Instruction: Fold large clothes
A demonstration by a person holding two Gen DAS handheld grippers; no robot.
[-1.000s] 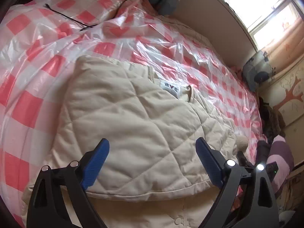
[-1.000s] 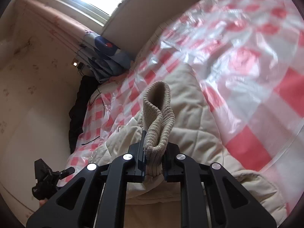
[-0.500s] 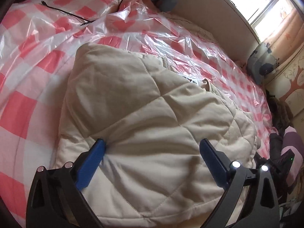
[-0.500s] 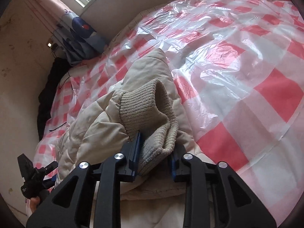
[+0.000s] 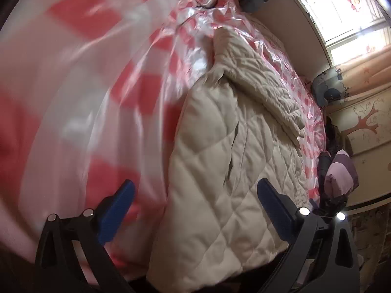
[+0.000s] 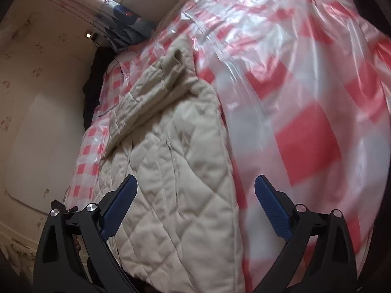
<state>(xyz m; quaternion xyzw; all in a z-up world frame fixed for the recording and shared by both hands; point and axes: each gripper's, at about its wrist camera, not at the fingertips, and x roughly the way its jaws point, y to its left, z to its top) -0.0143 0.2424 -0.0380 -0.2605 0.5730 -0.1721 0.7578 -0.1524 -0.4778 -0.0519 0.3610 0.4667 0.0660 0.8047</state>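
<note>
While both grippers hang over the bed, a cream quilted jacket [image 5: 227,171] lies on a pink-and-white checked plastic sheet [image 5: 73,122], folded into a long, narrow bundle. In the left wrist view its long axis runs from about 6 o'clock, at the near bed edge, up toward 1 o'clock, where a sleeve [image 5: 264,83] lies along its far side.

The left gripper [image 5: 195,210] has its blue pads spread wide with nothing gripped; the jacket's near end sits under the gap, toward the 3 o'clock pad, while the 9 o'clock pad hovers over bare sheet.

The right gripper [image 6: 195,207] has just been opening its jaws, which now stand wide apart and empty. Here the jacket [image 6: 176,171] fills the 9 o'clock half of the gap and runs up toward 11 o'clock.

Both look about equally near the jacket's near end, one at each long edge.

Motion blurs the sheet in both views. The hem drops out of sight below each frame, the knit cuff cannot be made out, and whether either pad touches cloth is unclear.
</note>
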